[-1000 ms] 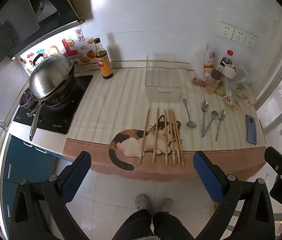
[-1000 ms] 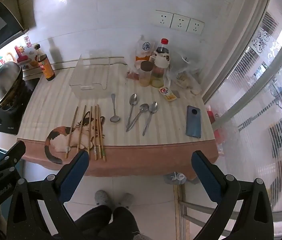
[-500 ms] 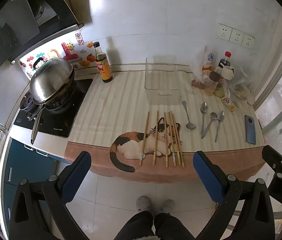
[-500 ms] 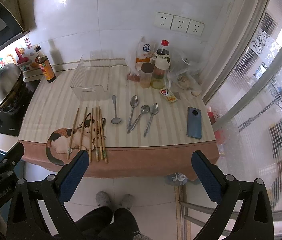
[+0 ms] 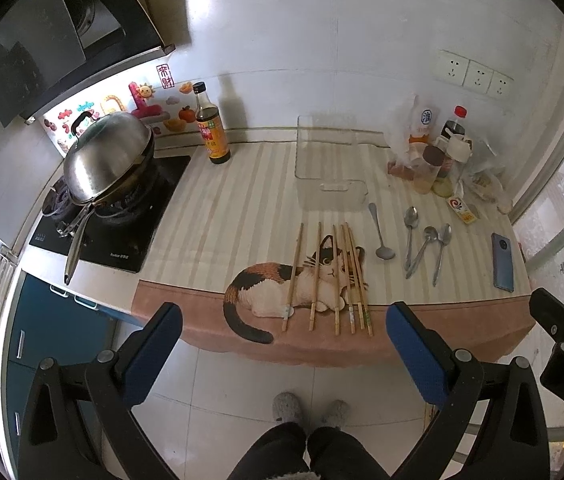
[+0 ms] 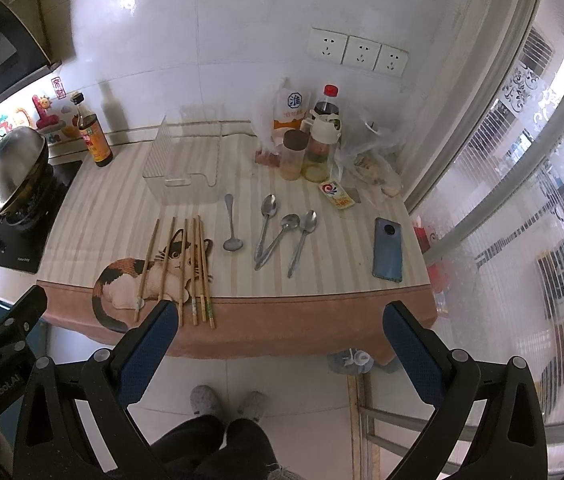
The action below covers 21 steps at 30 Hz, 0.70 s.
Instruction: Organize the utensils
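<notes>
Several wooden chopsticks (image 5: 336,276) lie side by side on the cat-print cloth (image 5: 241,216) near the counter's front edge; they also show in the right wrist view (image 6: 185,268). Several metal spoons (image 5: 410,236) lie to their right, also in the right wrist view (image 6: 277,232). A clear plastic bin (image 5: 330,164) stands behind them, also in the right wrist view (image 6: 183,160). My left gripper (image 5: 284,348) is open and empty, held well back over the floor. My right gripper (image 6: 279,344) is open and empty, also short of the counter.
A lidded wok (image 5: 107,160) sits on the stove at the left. A sauce bottle (image 5: 210,128) stands by the wall. Jars, bottles and bags (image 6: 310,140) crowd the back right. A blue phone (image 6: 388,250) lies at the right. My slippered feet (image 5: 306,412) stand below.
Both grippers have drawn back a little from the counter, so it sits slightly farther off in both views. Nothing on the counter has moved.
</notes>
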### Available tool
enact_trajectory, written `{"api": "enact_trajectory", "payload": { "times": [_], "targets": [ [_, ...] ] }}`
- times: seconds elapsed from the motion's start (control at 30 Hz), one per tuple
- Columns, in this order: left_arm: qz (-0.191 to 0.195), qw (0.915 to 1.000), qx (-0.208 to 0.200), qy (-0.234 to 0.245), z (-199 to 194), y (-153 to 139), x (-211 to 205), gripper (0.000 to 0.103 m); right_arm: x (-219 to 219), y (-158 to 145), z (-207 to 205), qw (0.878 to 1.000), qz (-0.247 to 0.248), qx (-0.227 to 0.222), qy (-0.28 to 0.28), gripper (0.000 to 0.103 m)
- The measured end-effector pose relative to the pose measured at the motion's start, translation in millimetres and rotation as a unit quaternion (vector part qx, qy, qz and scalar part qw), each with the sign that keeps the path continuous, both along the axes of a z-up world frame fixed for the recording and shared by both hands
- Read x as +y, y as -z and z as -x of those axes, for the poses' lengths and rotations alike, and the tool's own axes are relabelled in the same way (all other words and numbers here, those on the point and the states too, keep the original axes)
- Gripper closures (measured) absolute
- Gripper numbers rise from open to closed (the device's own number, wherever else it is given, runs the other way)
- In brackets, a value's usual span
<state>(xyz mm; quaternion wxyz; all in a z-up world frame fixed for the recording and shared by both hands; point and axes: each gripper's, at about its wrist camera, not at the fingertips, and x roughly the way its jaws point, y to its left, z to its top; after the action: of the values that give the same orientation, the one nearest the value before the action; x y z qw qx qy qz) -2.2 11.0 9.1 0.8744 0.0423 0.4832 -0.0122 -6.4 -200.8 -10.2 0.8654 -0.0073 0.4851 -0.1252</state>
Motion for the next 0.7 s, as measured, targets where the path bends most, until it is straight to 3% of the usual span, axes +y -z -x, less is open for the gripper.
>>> {"api": "enact_trajectory", "payload": {
  "times": [0.7],
  "targets": [
    [0.003,1.0000,-0.007,0.002,-1.5,-8.4,-0.1,0.000,4.2,0.2,-2.5,1.000,0.003,0.001,-0.004,0.000]
  ]
}}
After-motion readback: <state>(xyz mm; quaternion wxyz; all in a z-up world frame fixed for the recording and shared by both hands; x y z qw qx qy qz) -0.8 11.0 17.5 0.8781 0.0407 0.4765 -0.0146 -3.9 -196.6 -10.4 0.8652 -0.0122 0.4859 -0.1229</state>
